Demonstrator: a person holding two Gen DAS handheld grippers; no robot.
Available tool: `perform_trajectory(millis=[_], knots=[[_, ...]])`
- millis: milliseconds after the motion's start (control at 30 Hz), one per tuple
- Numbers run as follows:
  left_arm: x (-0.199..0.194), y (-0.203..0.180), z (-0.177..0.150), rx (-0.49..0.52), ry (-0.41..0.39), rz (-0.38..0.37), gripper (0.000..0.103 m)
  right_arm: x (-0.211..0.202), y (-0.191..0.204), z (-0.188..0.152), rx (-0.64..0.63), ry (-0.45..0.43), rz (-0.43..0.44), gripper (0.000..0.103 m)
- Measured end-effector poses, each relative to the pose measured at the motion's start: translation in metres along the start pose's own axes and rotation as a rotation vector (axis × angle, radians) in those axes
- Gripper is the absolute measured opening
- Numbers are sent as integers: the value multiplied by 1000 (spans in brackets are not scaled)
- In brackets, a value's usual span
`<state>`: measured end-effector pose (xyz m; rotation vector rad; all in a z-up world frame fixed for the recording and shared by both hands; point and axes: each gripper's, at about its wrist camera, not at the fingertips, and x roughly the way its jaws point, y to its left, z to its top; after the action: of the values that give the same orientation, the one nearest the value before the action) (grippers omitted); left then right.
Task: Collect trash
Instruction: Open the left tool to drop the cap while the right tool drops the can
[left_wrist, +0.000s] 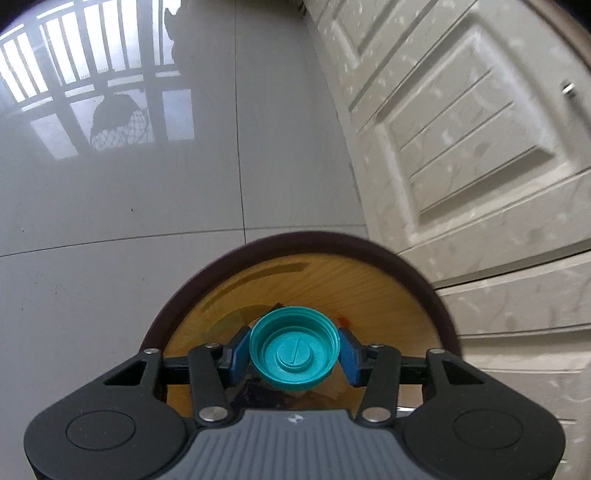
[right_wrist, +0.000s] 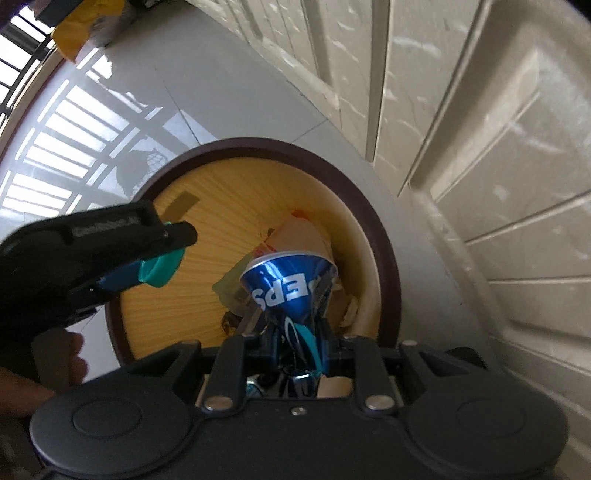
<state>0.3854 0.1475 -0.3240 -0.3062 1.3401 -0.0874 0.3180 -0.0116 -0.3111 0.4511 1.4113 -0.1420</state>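
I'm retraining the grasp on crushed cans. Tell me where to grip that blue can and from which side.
Grip the blue can at its crushed, pinched waist, coming from above with the fingers across the flat sides, as the right gripper does now over the bin. The flared, intact end is too wide; the squashed middle is narrow and probably will not slip.

The bin (left_wrist: 424, 280) is cut off behind the left gripper (left_wrist: 294, 350); its contents look indistinct, perhaps paper scraps.
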Motion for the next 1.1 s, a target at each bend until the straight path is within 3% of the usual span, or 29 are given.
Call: perform_trajectory(millis=[167,267,300,333,467,667,933,1100], knots=[[18,2,6,32,6,12,51,11,-1,1,42,16,-7,21],[20,2,11,39,6,4,63,14,-2,3,49,16,-10,21],[20,1,12,41,7,-5,75,15,-2,4,50,17,-13,21],[18,0,13,48,6,0,80,16,-2,5,52,19,-19,21],[8,3,17,52,6,8,80,18,-3,7,44,25,-34,21],[-14,10,14,46,29,21,81,10,3,9,-64,18,-40,36],[-48,20,-4,13,22,26,88,-4,7,5,-127,45,-23,45],[-68,27,-17,-17,19,46,96,-22,11,6,-190,34,-28,62]])
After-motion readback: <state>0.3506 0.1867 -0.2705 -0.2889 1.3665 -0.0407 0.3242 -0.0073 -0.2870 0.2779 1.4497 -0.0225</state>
